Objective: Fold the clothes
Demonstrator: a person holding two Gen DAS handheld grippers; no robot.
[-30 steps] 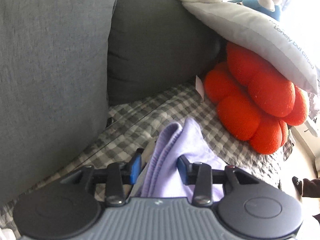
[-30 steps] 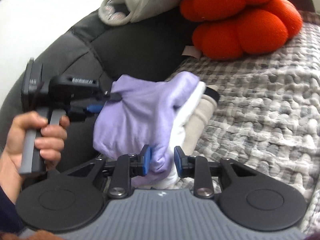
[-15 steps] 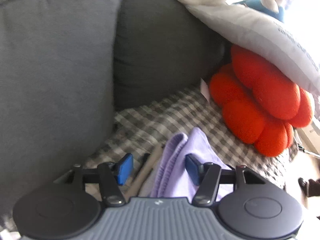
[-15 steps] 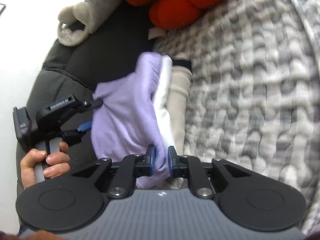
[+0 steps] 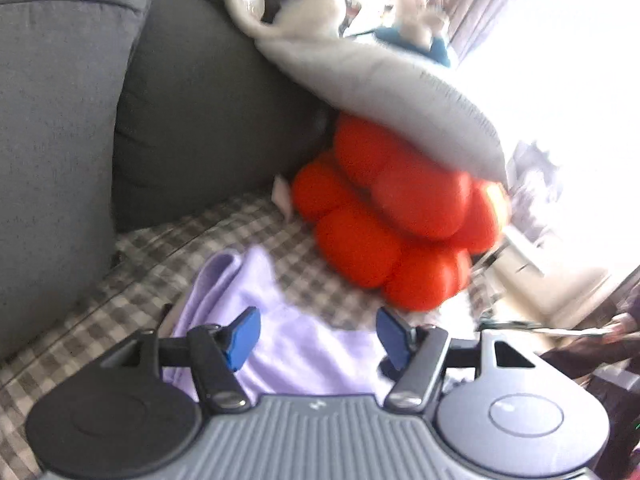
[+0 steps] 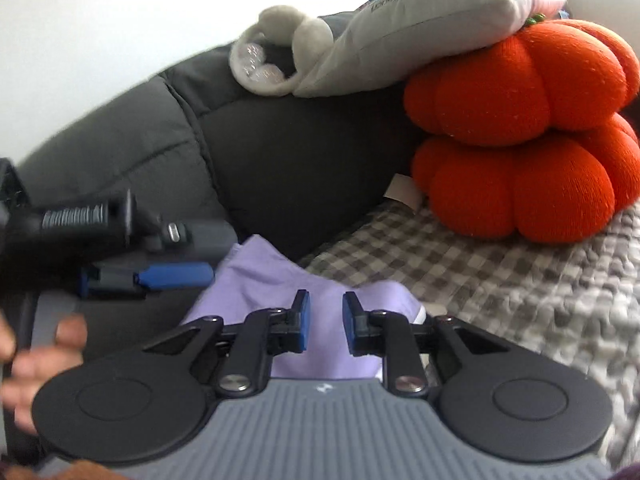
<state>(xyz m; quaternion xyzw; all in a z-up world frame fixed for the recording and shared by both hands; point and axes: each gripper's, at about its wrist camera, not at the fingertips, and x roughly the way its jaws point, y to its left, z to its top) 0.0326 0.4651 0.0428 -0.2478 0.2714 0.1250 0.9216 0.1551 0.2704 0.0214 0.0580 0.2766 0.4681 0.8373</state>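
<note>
A folded lilac garment (image 5: pixel 280 320) lies on the checked blanket (image 5: pixel 200 236) of the sofa seat. My left gripper (image 5: pixel 318 334) hangs just above its near part, jaws wide apart with nothing between them. In the right wrist view the same lilac garment (image 6: pixel 276 280) lies under my right gripper (image 6: pixel 324 322), whose blue pads stand apart with a gap and grip nothing. A strip of white cloth (image 6: pixel 420 314) peeks out at the garment's right edge. The left gripper (image 6: pixel 176 274) shows at the left of that view, held by a hand (image 6: pixel 44 352).
Dark grey sofa back cushions (image 5: pixel 208 120) rise behind the garment. An orange pumpkin-shaped pillow (image 6: pixel 520 140) sits on the seat to the right, with a grey printed pillow (image 6: pixel 432 20) and plush toys (image 6: pixel 280 52) on top. Open checked blanket (image 6: pixel 520 280) stretches right.
Both grippers have let go of the lilac garment and opened. The garment has dropped from the air onto the blanket, and both grippers have drawn back from it.
</note>
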